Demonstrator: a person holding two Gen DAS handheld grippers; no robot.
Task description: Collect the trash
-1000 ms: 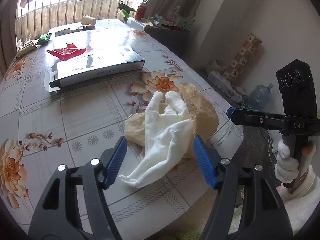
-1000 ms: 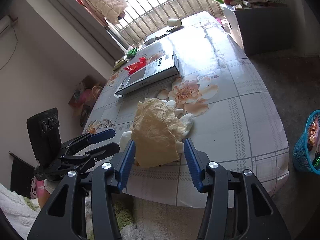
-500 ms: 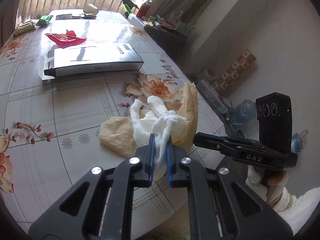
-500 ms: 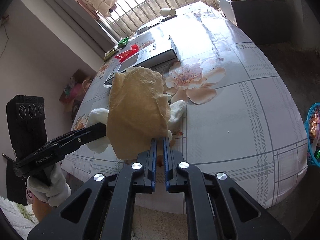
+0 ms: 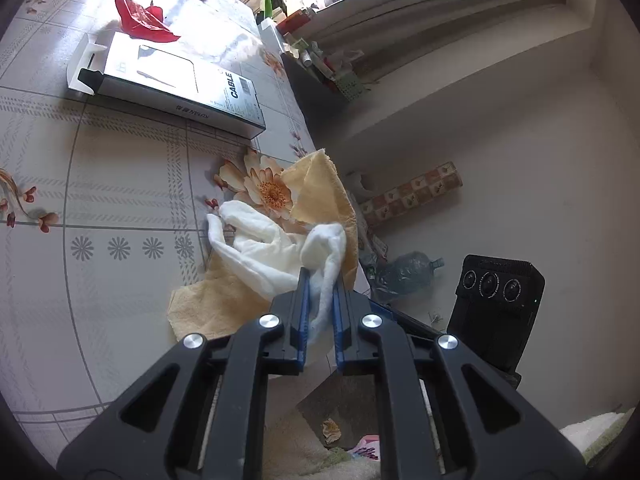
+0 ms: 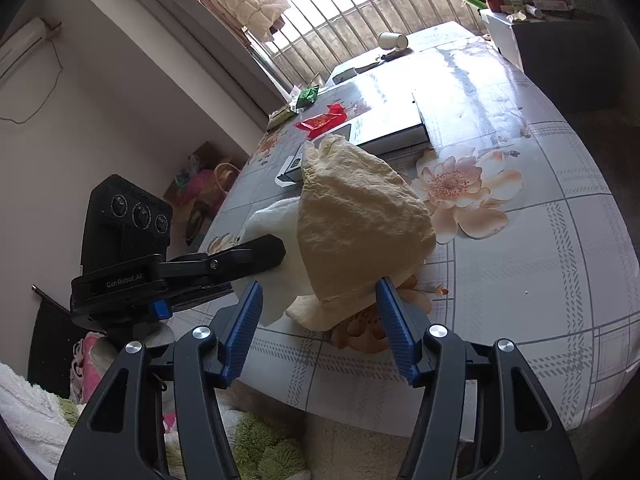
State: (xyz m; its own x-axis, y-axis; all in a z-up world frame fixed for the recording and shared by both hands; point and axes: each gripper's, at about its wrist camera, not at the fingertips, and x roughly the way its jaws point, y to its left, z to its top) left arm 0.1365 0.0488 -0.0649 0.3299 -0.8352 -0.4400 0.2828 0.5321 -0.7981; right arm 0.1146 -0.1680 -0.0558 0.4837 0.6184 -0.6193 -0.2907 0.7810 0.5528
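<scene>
A white tissue (image 5: pixel 272 248) lies crumpled over a tan paper towel (image 5: pixel 320 196) near the edge of the flowered table (image 5: pixel 120 208). My left gripper (image 5: pixel 321 276) is shut on a fold of the white tissue. In the right wrist view the tan paper towel (image 6: pixel 360 224) stands humped up, with the white tissue (image 6: pixel 272 216) behind it and the left gripper (image 6: pixel 276 254) coming in from the left. The jaws of my right gripper (image 6: pixel 318 284) are opening; the towel's lower edge hangs between them, and the pads do not press on it.
Farther back on the table are a flat box marked CABLE (image 5: pixel 172 88), a red wrapper (image 5: pixel 140 16), a paper cup (image 6: pixel 392 40) and green packets (image 6: pixel 308 94). On the floor are a water bottle (image 5: pixel 404 276), a crumpled scrap (image 5: pixel 332 430) and a green rug (image 6: pixel 264 448).
The left gripper closed on the white tissue and rolled while holding it. The right gripper closed on the tan towel, lifted it, then opened again.
</scene>
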